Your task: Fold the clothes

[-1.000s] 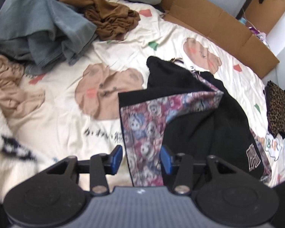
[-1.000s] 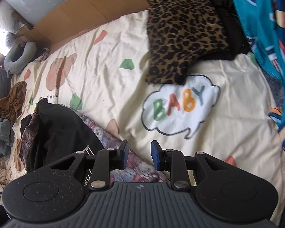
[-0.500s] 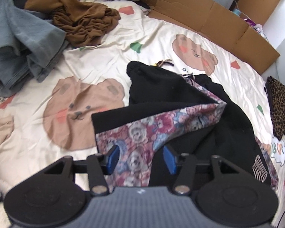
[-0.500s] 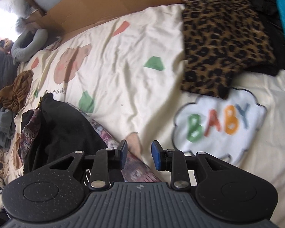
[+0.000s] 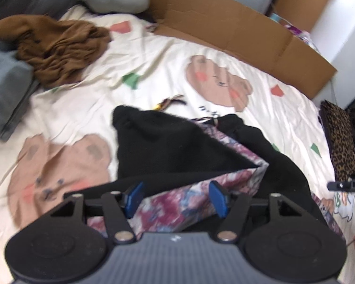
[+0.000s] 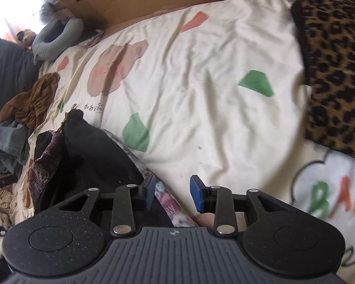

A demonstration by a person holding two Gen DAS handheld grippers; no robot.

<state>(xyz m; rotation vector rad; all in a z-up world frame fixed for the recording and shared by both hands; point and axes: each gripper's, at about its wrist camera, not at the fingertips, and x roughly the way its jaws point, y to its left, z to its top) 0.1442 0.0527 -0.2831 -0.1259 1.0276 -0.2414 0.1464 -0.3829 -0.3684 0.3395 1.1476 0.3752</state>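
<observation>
Leftmost, at nine o'clock of the left wrist view, a grey garment (image 5: pixel 4 87); at ten o'clock a crumpled brown garment (image 5: pixel 59 52); at centre the black garment (image 5: pixel 175 151), part folded on the cream bedsheet (image 5: pixel 153 75), its floral lining (image 5: pixel 177 203) turned out at six o'clock. At one o'clock a flattened cardboard sheet (image 5: pixel 236 33) lines the far edge of the bed; at three o'clock a leopard-print item (image 5: pixel 340 142) shows only as a narrow strip. This view alone shows the whole black garment and a small tassel (image 5: pixel 170 101) just beyond its far edge. The right wrist view alone shows the leopard-print item (image 6: pixel 333 66) broadly at two o'clock, a printed cloud lettered "BAB" (image 6: pixel 331 196) at four o'clock, and a grey neck pillow (image 6: pixel 56 37) at ten o'clock; the black garment (image 6: pixel 94 156) lies at eight o'clock there, the brown garment (image 6: pixel 33 101) at nine. Left gripper (image 5: pixel 176 197): jaws spread and opening, the floral lining lying between them, pads not pressing it. Right gripper (image 6: pixel 172 193): jaws moderately spread and opening, over the floral hem (image 6: pixel 168 201) at the garment's edge; the left pad stands just beside the hem, contact not discernible; the right pad is over bare sheet.
</observation>
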